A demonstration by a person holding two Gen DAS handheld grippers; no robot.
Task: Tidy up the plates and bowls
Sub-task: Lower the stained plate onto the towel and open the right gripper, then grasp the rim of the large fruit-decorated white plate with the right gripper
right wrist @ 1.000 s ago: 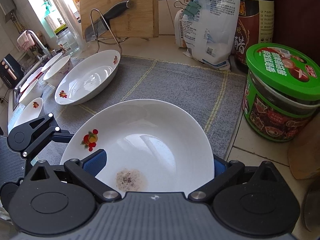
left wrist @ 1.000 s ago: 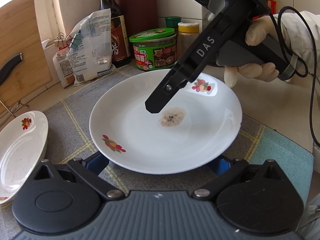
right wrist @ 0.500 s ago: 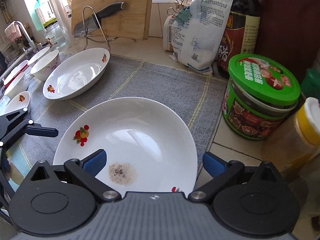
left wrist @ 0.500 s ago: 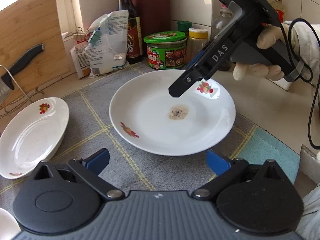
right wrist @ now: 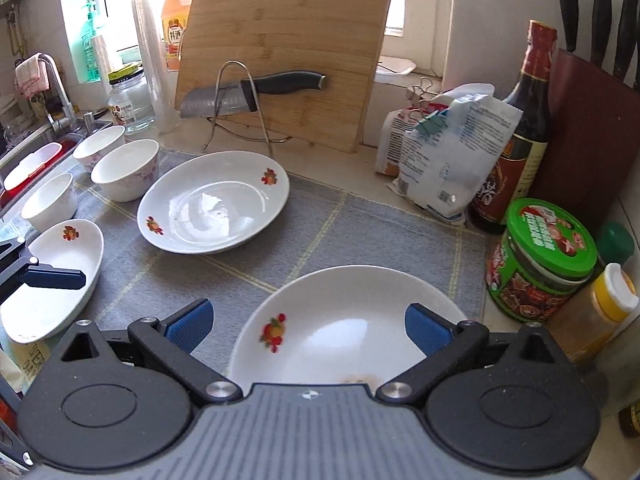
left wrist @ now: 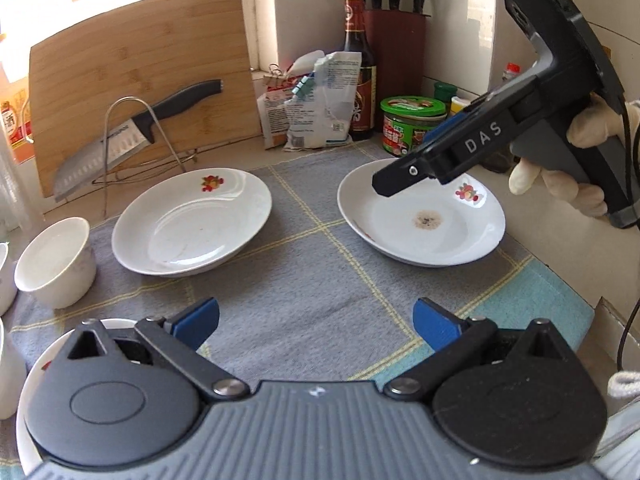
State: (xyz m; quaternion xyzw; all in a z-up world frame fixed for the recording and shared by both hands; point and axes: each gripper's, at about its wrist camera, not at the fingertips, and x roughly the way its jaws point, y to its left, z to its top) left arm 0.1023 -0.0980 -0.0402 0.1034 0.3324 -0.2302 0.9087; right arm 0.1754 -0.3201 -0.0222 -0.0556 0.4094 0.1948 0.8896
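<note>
Kitchen surface (right wrist: pixel 344 168) is covered by a grey checked mat (left wrist: pixel 320 280), with a cutting board (right wrist: pixel 280 48) and knife (right wrist: pixel 256 92) on a rack at the upper middle of the right view, a sink (right wrist: pixel 36 152) at far left and bottles, bags and a green-lidded jar (right wrist: pixel 540 256) crowding the right edge. Three plates sit on the mat: a soiled plate (left wrist: pixel 424 220) at right, a clean plate (left wrist: pixel 192 232) left of it, a third plate (right wrist: pixel 52 276) at lower left, plus bowls (right wrist: pixel 124 172) toward the sink. Both sets of tongs are spread wide and empty, the left tongs (left wrist: pixel 316 324) over bare mat at bottom centre, the right tongs (right wrist: pixel 308 328) straddling the soiled plate's near rim without touching.
</note>
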